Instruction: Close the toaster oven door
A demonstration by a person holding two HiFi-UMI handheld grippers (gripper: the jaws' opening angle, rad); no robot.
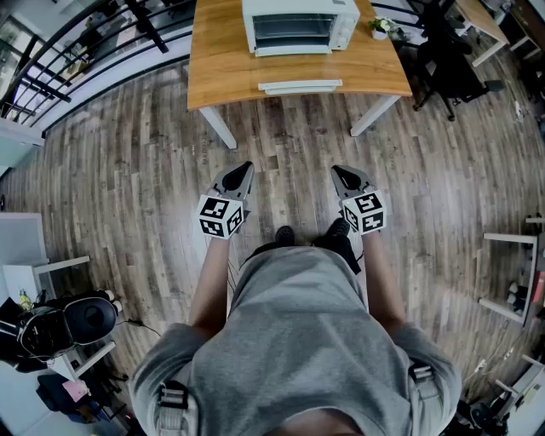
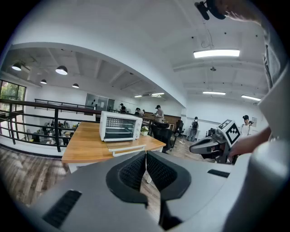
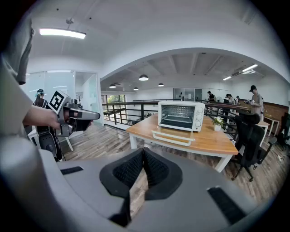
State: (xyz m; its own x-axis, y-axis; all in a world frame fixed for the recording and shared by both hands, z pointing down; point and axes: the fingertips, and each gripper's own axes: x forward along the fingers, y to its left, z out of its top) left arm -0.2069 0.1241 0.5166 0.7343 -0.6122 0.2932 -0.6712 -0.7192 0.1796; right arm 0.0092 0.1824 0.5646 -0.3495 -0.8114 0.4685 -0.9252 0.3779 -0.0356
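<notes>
Left tool [image 2: 146,154] closed, clear in gripper view

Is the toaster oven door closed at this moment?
No, the toaster oven door is open, folded down level over the wooden table in front of the toaster oven.

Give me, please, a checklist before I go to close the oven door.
1. The door of the oven lies open, handle toward you: ok.
2. The left gripper is shut and empty: ok.
3. The right gripper is shut and empty: ok.
4. Both are within reach of the door: not ok, they hang over the floor, short of the table.
5. The plant is apart from the door: ok, right of the oven.
6. The door swings freely: cannot tell.
</notes>
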